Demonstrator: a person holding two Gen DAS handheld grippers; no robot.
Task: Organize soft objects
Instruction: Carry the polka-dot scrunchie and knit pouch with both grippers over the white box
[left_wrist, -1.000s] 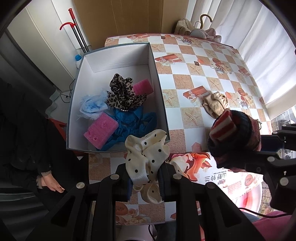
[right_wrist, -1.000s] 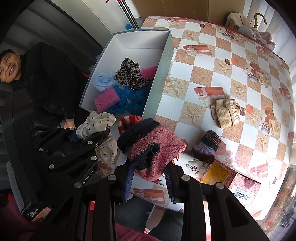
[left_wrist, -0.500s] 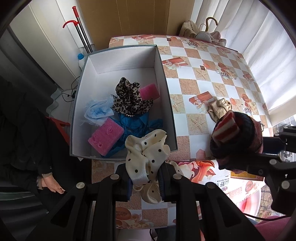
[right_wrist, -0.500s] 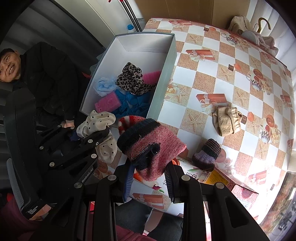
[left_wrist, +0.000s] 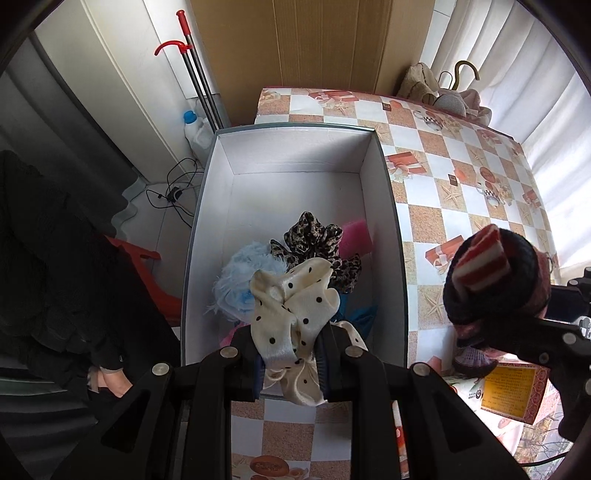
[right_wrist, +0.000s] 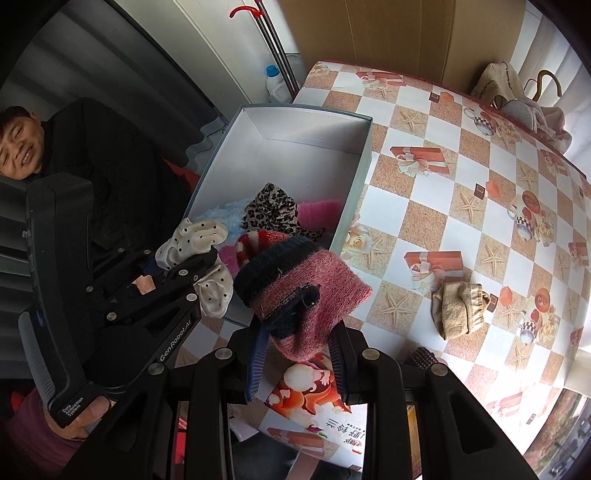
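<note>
The left gripper (left_wrist: 290, 354) squeezes a cream dotted cloth (left_wrist: 291, 310) above the near end of the white box (left_wrist: 295, 155). The right gripper (right_wrist: 297, 354) squeezes a pink knit hat (right_wrist: 306, 291), just right of the box over the checked table (right_wrist: 424, 206).

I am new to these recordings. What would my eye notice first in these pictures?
First, the cream polka-dot scrunchie pinched in the left gripper, held over the near end of the white box. Next, the pink and navy knitted sock clamped in the right gripper, beside the box above the checkered tablecloth. A beige sock lies on that cloth.
</note>
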